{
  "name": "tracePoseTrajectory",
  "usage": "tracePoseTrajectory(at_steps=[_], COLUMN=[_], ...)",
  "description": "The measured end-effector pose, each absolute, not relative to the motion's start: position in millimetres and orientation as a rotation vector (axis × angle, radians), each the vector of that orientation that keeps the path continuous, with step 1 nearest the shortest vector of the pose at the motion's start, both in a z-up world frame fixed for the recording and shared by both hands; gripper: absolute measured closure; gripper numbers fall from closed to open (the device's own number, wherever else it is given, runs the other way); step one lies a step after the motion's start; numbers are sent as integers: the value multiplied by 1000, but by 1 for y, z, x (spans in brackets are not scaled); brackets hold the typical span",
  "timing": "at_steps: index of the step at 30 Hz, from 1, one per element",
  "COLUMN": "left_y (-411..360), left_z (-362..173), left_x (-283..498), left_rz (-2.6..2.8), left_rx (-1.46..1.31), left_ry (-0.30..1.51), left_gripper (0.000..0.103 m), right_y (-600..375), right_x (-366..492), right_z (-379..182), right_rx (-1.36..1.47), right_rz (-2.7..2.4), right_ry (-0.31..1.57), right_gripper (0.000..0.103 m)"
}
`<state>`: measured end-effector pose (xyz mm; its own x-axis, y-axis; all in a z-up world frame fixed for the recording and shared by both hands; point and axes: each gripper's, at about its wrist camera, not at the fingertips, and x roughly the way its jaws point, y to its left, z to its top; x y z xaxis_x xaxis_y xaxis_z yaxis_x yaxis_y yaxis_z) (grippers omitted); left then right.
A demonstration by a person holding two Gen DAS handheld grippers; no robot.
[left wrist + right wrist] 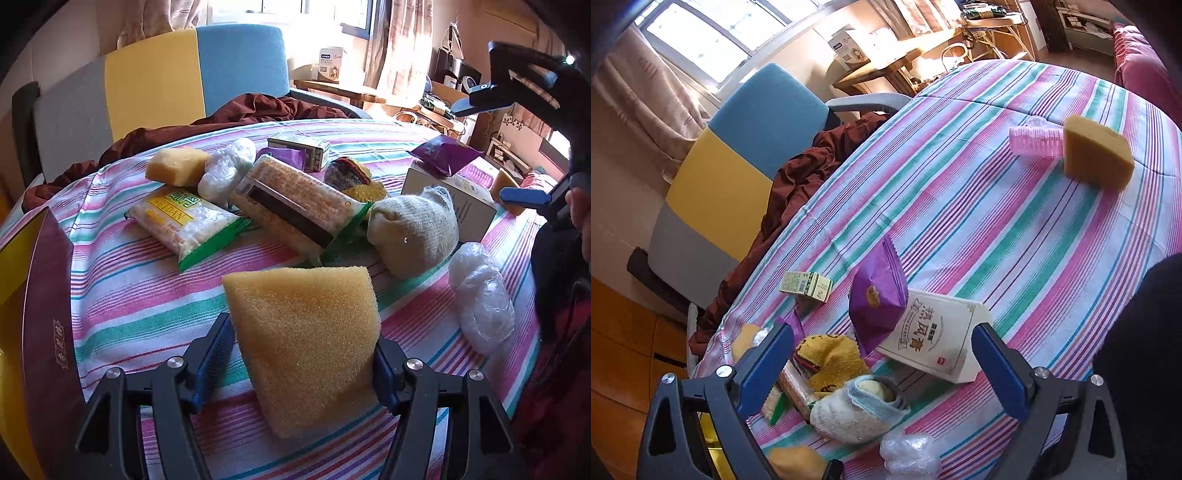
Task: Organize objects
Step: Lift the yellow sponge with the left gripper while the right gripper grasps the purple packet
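So from the left wrist cam, the left gripper [303,363] is clenched on the yellow sponge [306,343], which sticks up and away from the pads toward the rolled sock [415,230], long axis roughly along the fingers. Right wrist cam: the right gripper [882,363] hangs spread wide with nothing in it, right over the sock [855,415], with the white box [940,341] just past it, so I'd guess the right hand is the nearer one for that pile.

"WEIDAN" on yellow-green packet [183,221]
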<state>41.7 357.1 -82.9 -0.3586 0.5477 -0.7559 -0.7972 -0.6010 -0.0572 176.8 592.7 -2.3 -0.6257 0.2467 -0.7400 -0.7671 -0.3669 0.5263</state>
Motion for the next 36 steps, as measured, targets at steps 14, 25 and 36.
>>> tracePoseTrajectory(at_steps=[14, 25, 36], left_y=[350, 349, 334], left_z=[-84, -84, -57], left_x=[44, 46, 47], left_rz=[2030, 2034, 2006], left_rx=[-945, -940, -963], left_ry=[360, 354, 275], left_gripper=[33, 39, 52], right_y=[603, 590, 559], right_x=[131, 126, 107], right_z=[-25, -7, 8], right_rx=[-937, -883, -915], right_rz=[2042, 2174, 2369], right_ry=[1016, 944, 766], right_gripper=[67, 74, 74])
